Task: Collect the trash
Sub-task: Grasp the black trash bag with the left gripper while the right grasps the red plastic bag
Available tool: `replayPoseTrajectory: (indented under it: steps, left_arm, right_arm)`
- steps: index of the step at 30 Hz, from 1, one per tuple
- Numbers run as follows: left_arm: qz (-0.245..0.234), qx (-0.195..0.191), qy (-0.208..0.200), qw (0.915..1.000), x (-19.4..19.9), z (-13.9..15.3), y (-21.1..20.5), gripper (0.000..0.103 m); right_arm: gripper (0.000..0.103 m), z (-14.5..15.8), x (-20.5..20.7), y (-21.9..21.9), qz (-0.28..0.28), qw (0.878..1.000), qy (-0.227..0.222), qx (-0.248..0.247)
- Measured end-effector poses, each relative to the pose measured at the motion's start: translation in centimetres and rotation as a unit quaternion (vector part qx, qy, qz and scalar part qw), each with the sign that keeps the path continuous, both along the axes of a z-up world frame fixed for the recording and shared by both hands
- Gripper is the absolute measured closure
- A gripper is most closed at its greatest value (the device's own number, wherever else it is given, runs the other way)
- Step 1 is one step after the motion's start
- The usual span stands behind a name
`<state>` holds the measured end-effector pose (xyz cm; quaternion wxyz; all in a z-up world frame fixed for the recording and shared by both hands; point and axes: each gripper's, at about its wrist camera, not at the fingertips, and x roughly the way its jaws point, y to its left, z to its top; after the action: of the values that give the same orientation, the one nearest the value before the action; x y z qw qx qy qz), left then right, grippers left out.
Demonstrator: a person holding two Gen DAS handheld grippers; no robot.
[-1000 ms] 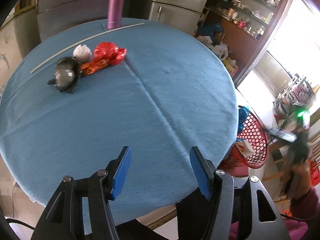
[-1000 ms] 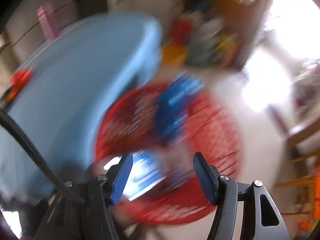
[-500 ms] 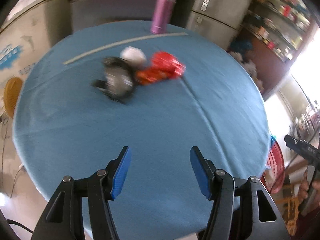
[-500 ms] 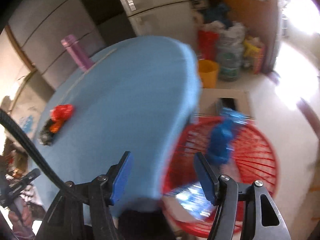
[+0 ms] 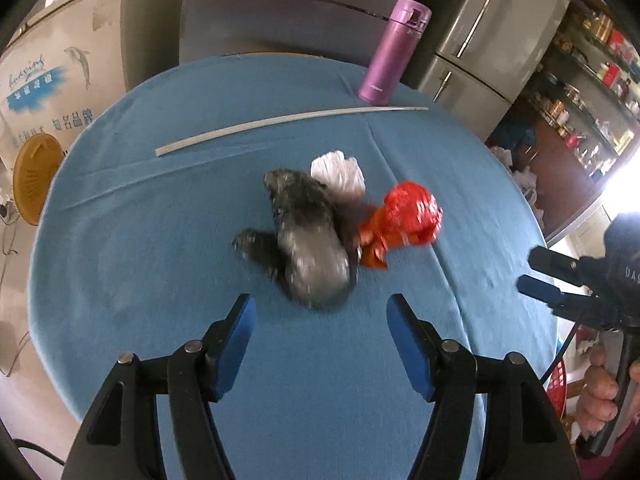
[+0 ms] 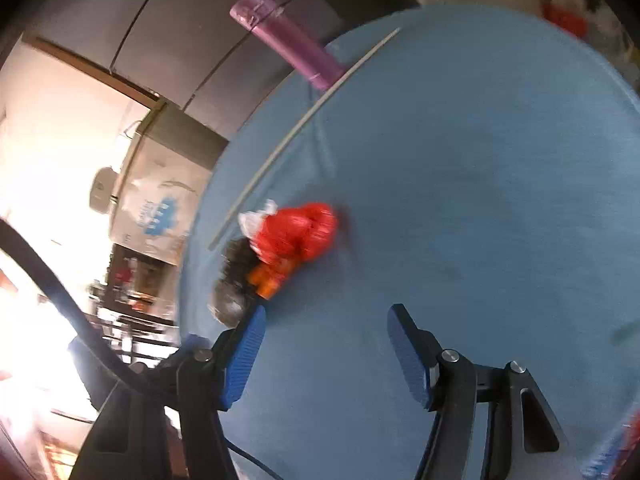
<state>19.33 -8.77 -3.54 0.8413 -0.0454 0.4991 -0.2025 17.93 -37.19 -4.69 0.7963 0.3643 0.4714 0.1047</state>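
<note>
A pile of trash lies on the blue round table point(image 5: 160, 264): a crumpled dark grey bag point(image 5: 308, 240), a white wad point(image 5: 338, 174) and a red wrapper point(image 5: 404, 220) with an orange piece. My left gripper point(image 5: 320, 332) is open and empty, just short of the grey bag. My right gripper point(image 6: 326, 344) is open and empty over the table, with the red wrapper point(image 6: 298, 236) and grey bag point(image 6: 234, 280) ahead to its left. The right gripper also shows at the right edge of the left wrist view point(image 5: 560, 280).
A purple flask point(image 5: 394, 50) stands at the table's far edge, with a long white strip point(image 5: 288, 124) lying in front of it. A red basket point(image 5: 558, 380) sits on the floor right of the table. Fridges and shelves stand behind.
My left gripper has moved in toward the trash pile, which is now close in front. My right gripper has swung from the red floor basket back over the table.
</note>
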Motion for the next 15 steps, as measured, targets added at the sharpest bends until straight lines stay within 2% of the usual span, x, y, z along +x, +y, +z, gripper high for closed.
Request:
replayPoseTrajectory:
  steps: [7, 11, 15]
  left_arm:
    - [0.008, -0.024, 0.027, 0.9993, 3.6, -1.6, -0.1, 0.034]
    - [0.012, -0.038, 0.037, 0.9985, 4.7, -2.3, 0.2, 0.034]
    - [-0.001, -0.047, 0.044, 0.9979, 5.3, -3.2, -0.3, 0.035]
  right_arm:
    - [0.033, -2.5, 5.7, 2.9, -0.007, 0.998, 0.039, 0.053]
    - [0.032, -3.5, 8.1, 4.2, -0.021, 0.998, 0.057, 0.032]
    - [0.032, -4.6, 9.5, 4.9, -0.034, 0.996, 0.079, 0.034]
